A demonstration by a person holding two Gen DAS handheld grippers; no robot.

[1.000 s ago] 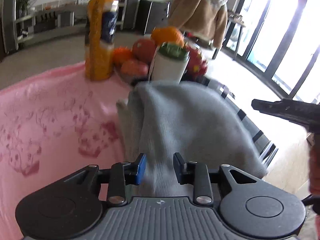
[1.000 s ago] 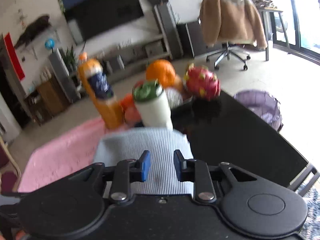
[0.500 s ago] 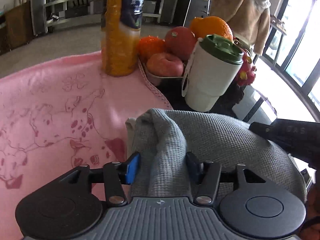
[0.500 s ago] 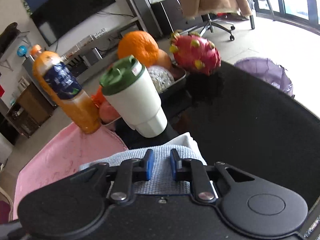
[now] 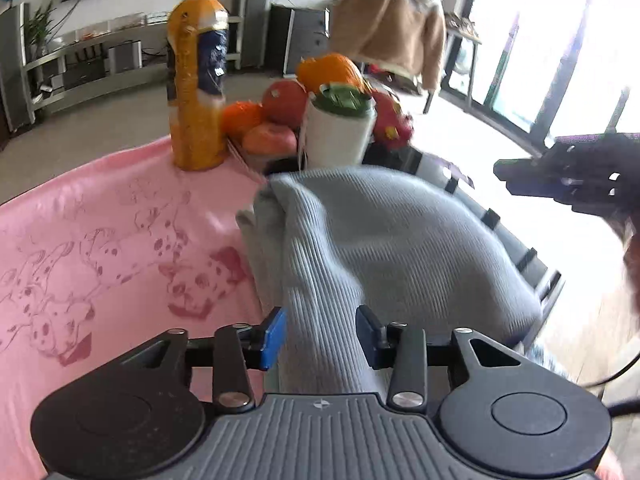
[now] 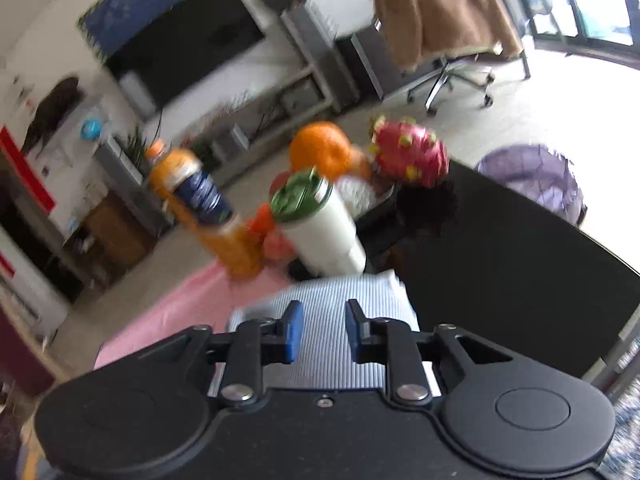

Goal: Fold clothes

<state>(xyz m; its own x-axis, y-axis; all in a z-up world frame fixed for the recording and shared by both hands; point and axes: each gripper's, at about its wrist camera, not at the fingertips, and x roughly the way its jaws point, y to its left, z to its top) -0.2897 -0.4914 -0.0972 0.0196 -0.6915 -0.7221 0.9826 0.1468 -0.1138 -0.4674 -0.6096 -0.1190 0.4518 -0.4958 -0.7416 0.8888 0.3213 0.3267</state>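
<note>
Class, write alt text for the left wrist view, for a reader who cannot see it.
The left claw straddles a bunched ridge of a grey ribbed garment lying across a pink dog-print cloth and a dark table. Behind it stand an orange juice bottle, a white cup with a green lid and a tray of fruit; the other claw hovers at right.

Each black claw [image 5: 320,334] carries blue pads [image 5: 273,336] and silver screws.

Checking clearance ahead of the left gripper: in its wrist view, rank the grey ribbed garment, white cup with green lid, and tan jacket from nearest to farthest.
1. Grey ribbed garment, between the left gripper fingers.
2. White cup with green lid, ahead on the table.
3. Tan jacket, draped far behind.
</note>
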